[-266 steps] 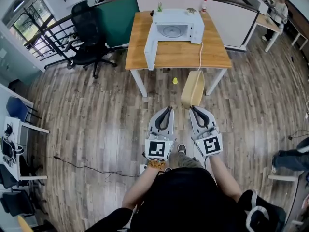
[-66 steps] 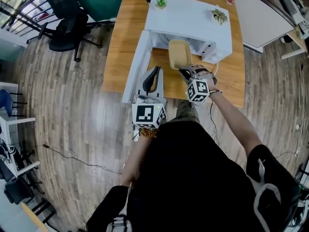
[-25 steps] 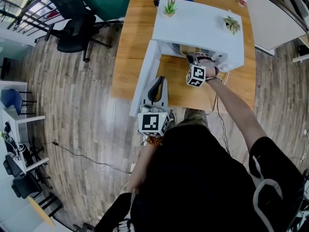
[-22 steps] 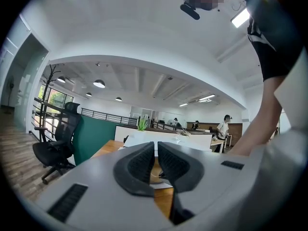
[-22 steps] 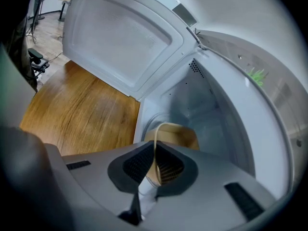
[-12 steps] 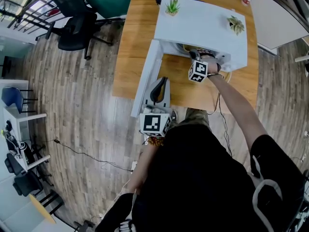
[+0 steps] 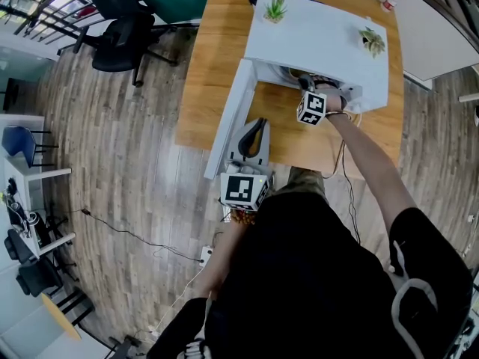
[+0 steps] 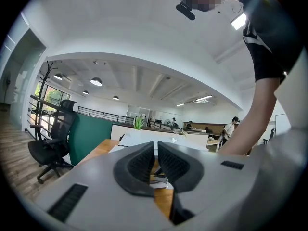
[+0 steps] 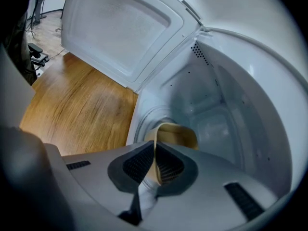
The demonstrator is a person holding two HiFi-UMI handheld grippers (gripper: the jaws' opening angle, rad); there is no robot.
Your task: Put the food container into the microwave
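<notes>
- The right gripper (image 9: 154, 163) reaches into the white microwave (image 7: 322, 40). Its jaws are pinched tight on the thin edge of the food container (image 9: 176, 133).
- The food container is tan. It sticks out past the jaws, inside the microwave, above the round plate (image 9: 147, 119) on the bottom. I cannot tell if it touches the bottom yet.
- The door (image 9: 122, 28) of the microwave is swung wide open to the left, over the wooden table (image 7: 213, 58).
- The left gripper (image 8: 156, 159) is held low in front of the table, near the person's body. Its jaws are almost together, with only a thin gap, and nothing is between them.
- I think the food container is light, because one pinch on its edge holds it up.
- It looks stiff, since it keeps its shape and does not droop.
- Its wall looks thin and smooth, so it might slip or tip if the pinch gets loose too early.
- The edge is a fine place to hold it, but a hold on one side only lets the far end swing down. It should be set flat on the round plate before the jaws let go.
- Two little plants (image 7: 275, 7) stand on top of the microwave, out of the way.
</notes>
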